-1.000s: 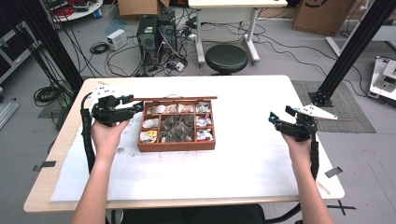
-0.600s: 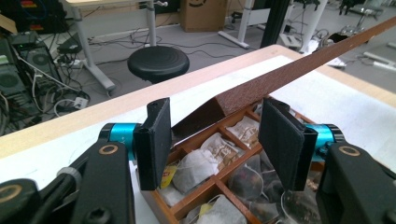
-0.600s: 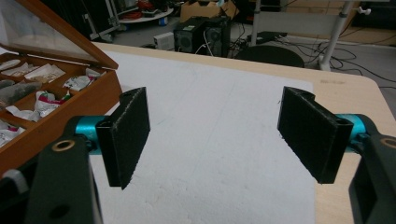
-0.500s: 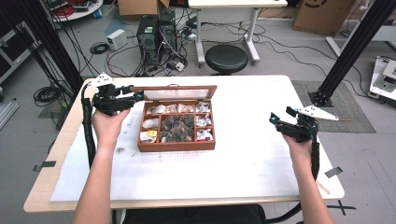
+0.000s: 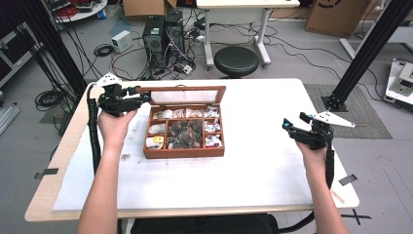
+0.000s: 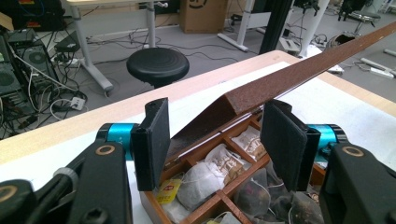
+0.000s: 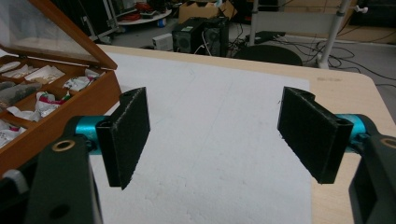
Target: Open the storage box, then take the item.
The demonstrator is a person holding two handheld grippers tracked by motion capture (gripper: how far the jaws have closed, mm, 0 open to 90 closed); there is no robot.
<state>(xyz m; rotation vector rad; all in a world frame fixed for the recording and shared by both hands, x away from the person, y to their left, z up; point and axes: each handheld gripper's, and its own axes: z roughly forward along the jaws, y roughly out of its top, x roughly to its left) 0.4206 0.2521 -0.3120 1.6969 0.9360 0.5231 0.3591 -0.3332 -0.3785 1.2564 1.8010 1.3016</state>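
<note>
A wooden tea box (image 5: pixel 185 152) with several compartments of tea bags (image 5: pixel 182 132) stands left of centre on the table. Its glass-paned lid (image 5: pixel 187 96) is raised and tilts back. My left gripper (image 5: pixel 143 96) is at the lid's left corner; in the left gripper view the lid (image 6: pixel 299 77) runs between the jaws of my left gripper (image 6: pixel 217 114) with a gap at the left pad (image 6: pixel 152 140). Those jaws have just been opening. My right gripper (image 5: pixel 293 122) hovers open over the table's right side, nothing between its pads (image 7: pixel 128 135), with the box (image 7: pixel 70 109) off to its left.
A white sheet (image 5: pixel 243 170) covers most of the tabletop. Behind the table stand a black stool (image 5: pixel 236 61), computer towers (image 5: pixel 163 31) and loose cables. A black frame post (image 5: pixel 370 48) rises at the right.
The lid has swung up from nearly edge-on to tilted back, showing its glass. My left gripper moved up and away to the left with it. The right gripper stayed put.
</note>
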